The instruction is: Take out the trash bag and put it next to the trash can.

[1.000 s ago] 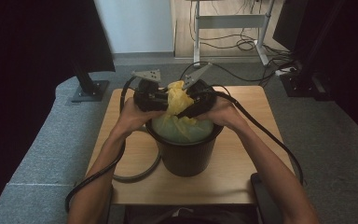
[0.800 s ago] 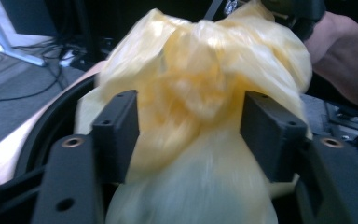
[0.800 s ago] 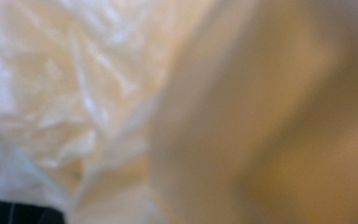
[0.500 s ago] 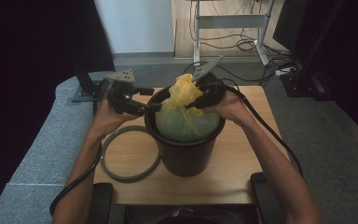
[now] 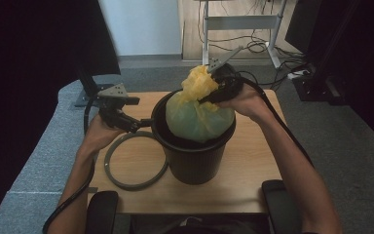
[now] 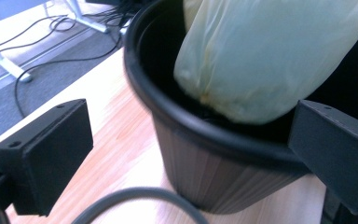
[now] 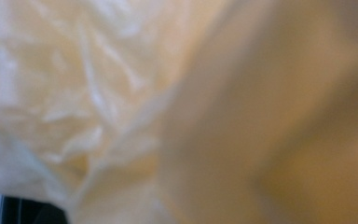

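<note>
The right tongs [image 5: 213, 87] grip the bunched yellow neck of the bag [image 5: 199, 117], likely to lift it from the black bin [image 5: 195, 156] at the frame's centre; their closure looks tight, though that view is blurred. The left tongs [image 5: 143, 123], wide open, straddle the rim, seemingly to steady it

Grey carpet [image 5: 44, 161] (cables [image 5: 258, 46] behind)

Yellow bag, black bin, pale wood

The bag [image 5: 199, 114] is pale green-yellow below and brighter yellow at its bunched top; the bin [image 5: 193, 158] is black with fine vertical ribbing. The ring [image 5: 126, 178] is grey, the worktop [image 5: 243, 165] light wood-grained, both tongs black.
</note>
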`<action>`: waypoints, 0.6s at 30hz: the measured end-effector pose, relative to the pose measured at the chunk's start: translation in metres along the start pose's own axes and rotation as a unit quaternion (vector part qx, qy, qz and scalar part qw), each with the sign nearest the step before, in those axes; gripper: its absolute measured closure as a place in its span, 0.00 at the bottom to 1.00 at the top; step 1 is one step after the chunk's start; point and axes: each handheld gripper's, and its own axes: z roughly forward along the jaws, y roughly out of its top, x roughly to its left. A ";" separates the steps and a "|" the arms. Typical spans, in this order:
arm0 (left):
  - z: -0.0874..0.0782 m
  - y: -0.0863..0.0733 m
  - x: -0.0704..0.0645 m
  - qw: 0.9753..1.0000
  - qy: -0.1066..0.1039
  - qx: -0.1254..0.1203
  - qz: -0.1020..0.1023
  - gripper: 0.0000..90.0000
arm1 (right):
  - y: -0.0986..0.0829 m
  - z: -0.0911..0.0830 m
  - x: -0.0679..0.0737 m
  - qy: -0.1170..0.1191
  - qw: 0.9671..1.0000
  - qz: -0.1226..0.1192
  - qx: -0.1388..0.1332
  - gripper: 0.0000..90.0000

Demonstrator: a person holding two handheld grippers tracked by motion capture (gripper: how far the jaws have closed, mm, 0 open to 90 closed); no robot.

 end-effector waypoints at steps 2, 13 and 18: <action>-0.002 -0.009 0.002 1.000 0.005 0.002 -0.005 0.00 | 0.002 -0.001 0.000 -0.002 1.000 -0.001 0.001 0.81; 0.000 -0.072 0.012 0.998 0.038 0.003 -0.043 0.00 | 0.012 -0.017 -0.004 -0.019 1.000 0.010 -0.007 0.81; 0.014 -0.099 0.013 0.998 0.042 0.006 -0.054 0.00 | 0.019 -0.025 -0.004 -0.030 0.999 0.009 -0.009 0.80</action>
